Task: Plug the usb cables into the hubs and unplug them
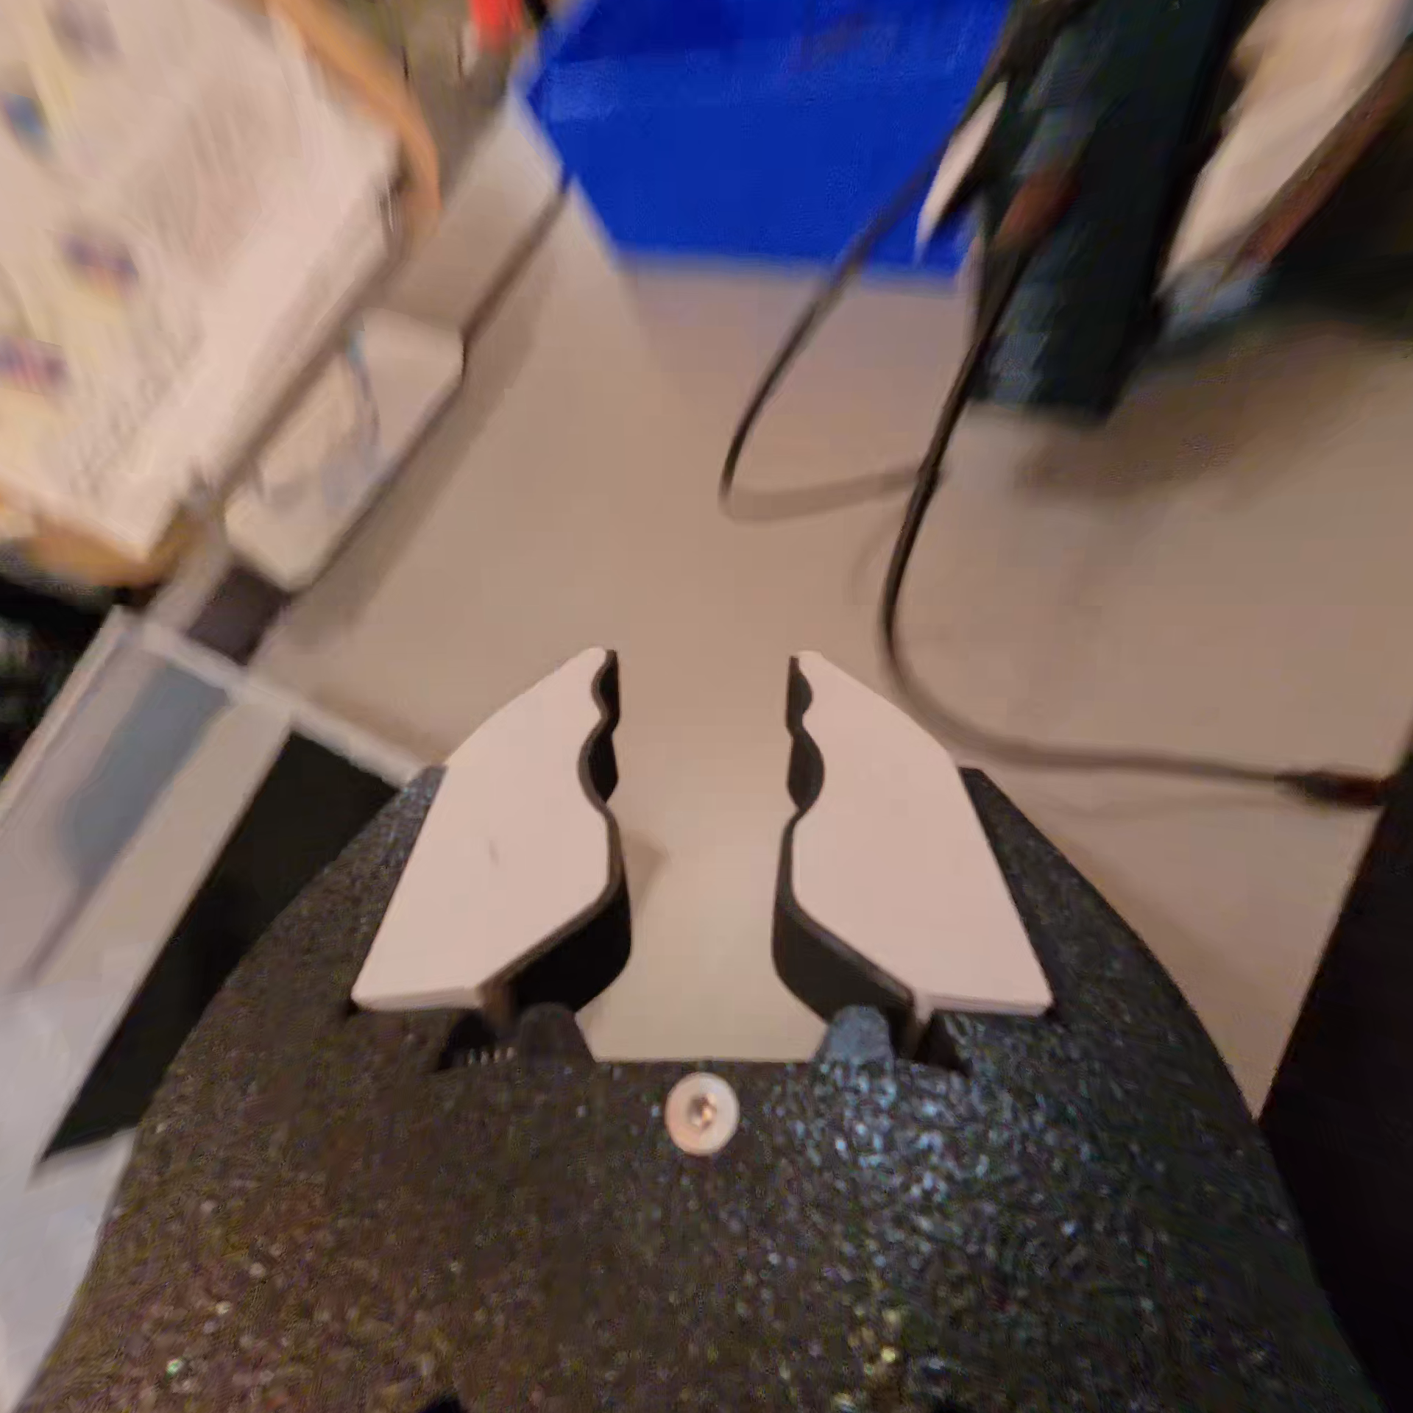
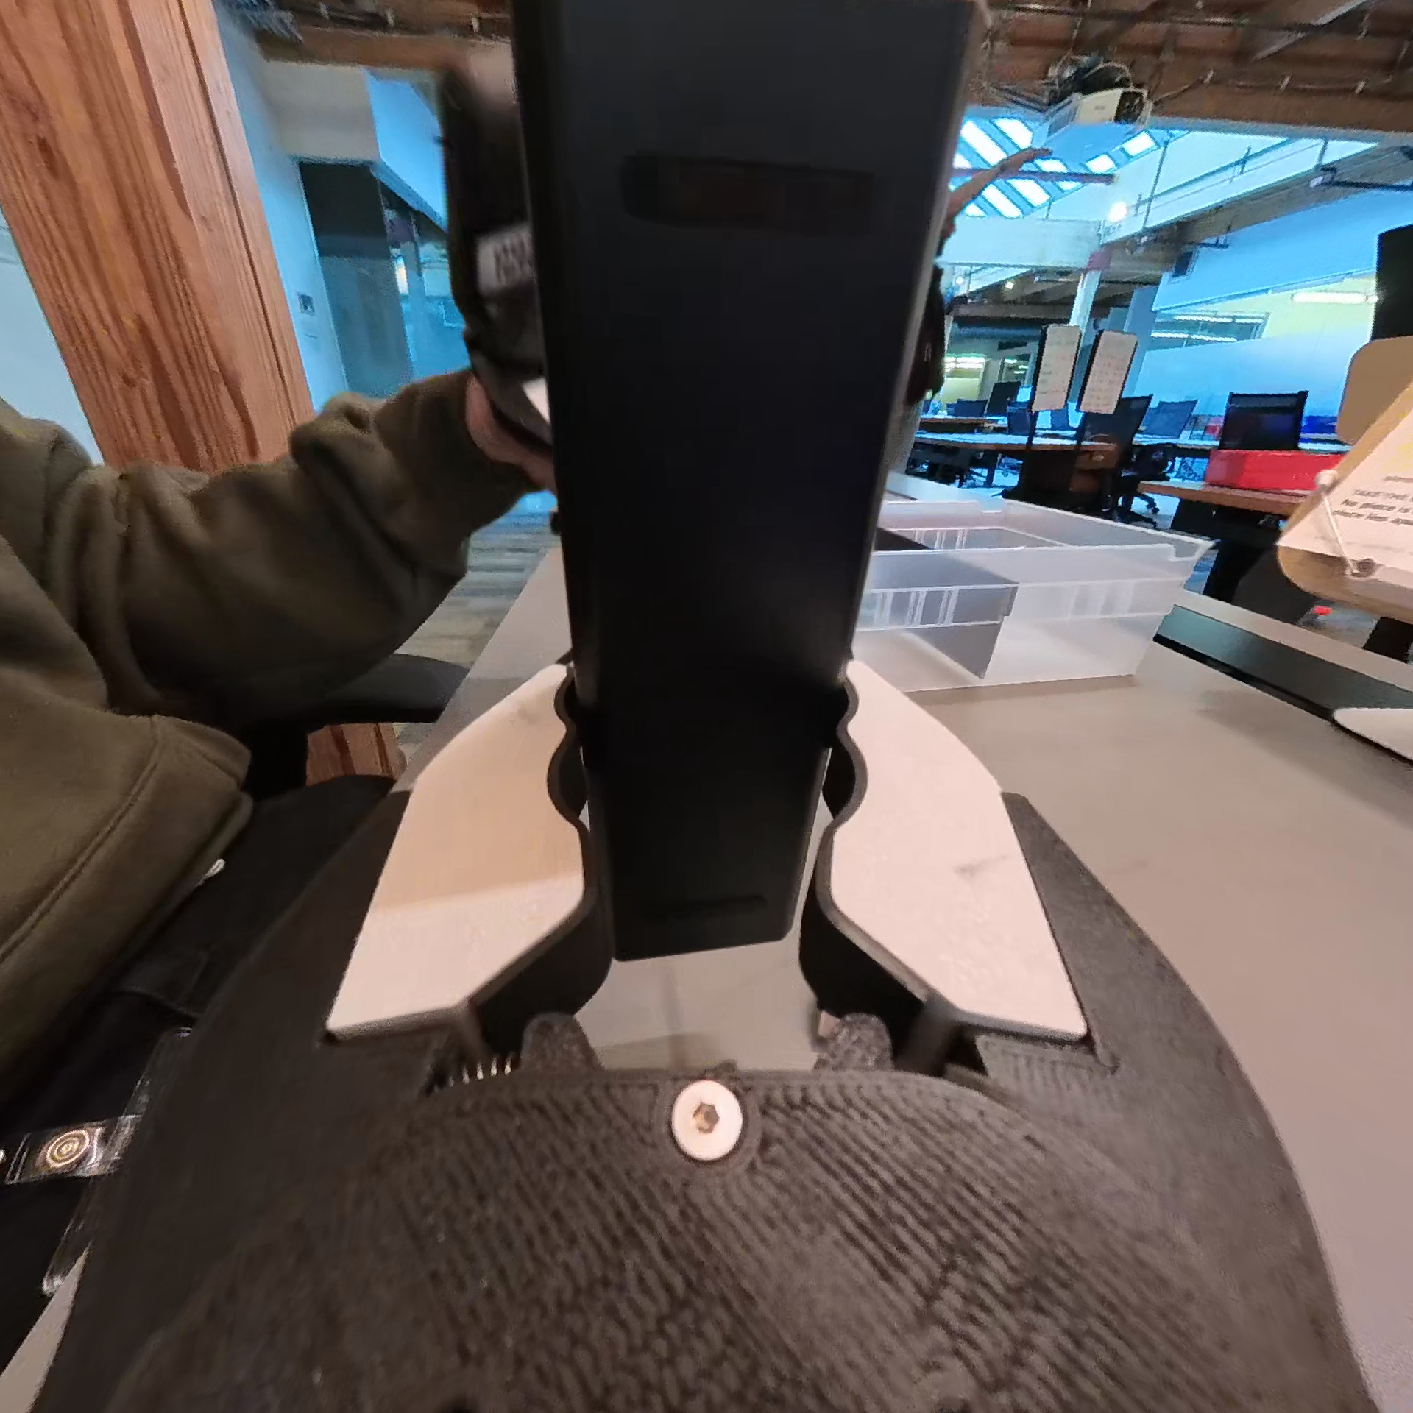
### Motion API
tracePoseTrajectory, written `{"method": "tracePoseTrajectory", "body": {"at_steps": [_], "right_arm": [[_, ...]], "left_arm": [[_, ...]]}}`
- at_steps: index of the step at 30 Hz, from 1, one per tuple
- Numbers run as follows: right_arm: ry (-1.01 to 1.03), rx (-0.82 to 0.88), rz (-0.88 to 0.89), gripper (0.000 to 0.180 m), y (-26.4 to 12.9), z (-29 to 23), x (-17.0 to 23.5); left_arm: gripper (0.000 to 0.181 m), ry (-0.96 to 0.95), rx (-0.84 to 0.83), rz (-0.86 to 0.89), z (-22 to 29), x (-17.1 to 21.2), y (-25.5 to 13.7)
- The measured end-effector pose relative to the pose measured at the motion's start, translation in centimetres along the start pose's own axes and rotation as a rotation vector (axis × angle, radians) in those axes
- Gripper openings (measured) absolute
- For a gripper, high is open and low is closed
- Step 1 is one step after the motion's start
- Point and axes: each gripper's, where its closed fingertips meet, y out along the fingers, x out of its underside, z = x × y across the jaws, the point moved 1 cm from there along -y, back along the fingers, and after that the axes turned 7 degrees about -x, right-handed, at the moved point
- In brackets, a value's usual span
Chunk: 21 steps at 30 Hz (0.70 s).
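Observation:
My right gripper point(image 2: 707, 680) is shut on a long black hub point(image 2: 734, 459), which stands upright between the fingers above the grey table point(image 2: 1109, 841). My left gripper point(image 1: 702, 665) is open and empty, held over the table point(image 1: 535, 535). Two black cables point(image 1: 910, 535) trail across the table ahead and to its right. One ends in a plug point(image 1: 1330, 784) lying at the right edge. A dark upright object point(image 1: 1070, 229), blurred, stands at the far right where the cables lead. A person's green sleeve point(image 2: 229, 550) reaches behind the hub.
A blue bin point(image 1: 749, 130) stands at the far end. A clear plastic bin point(image 2: 1070, 604) sits on the table to the right of the hub. White boxes point(image 1: 153, 267) and a clear container point(image 1: 115, 764) line the left side. A wooden post point(image 2: 138, 229) stands at left. About 15 cm separates my left fingertips from my right.

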Motion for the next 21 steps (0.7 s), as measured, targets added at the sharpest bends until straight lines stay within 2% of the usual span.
{"method": "tracePoseTrajectory", "body": {"at_steps": [2, 5, 8, 12, 15, 21], "right_arm": [[-0.006, -0.002, -0.034, 0.063, 0.4, -0.1, 0.4], [-0.019, -0.008, -0.051, 0.062, 0.7, -0.3, 0.6], [-0.023, -0.016, -0.063, 0.062, 0.8, -0.5, 0.7], [-0.026, -0.022, -0.07, 0.062, 0.9, -0.6, 0.8], [-0.019, -0.021, -0.066, 0.062, 0.9, -0.6, 0.8], [0.001, -0.009, -0.078, 0.062, 1.0, -0.3, 0.9]], "left_arm": [[0.033, 0.016, 0.087, 0.153, 2.0, -4.8, -0.3], [0.028, 0.133, 0.23, 0.159, 5.0, -7.5, 1.0], [0.028, 0.154, 0.292, 0.145, 6.0, -8.3, 3.0], [0.024, 0.086, 0.393, 0.131, 6.7, -8.6, 4.3], [0.014, 0.052, 0.451, 0.166, 7.4, -8.8, 4.4], [0.006, 0.012, 0.433, 0.202, 7.5, -9.2, 4.5]]}}
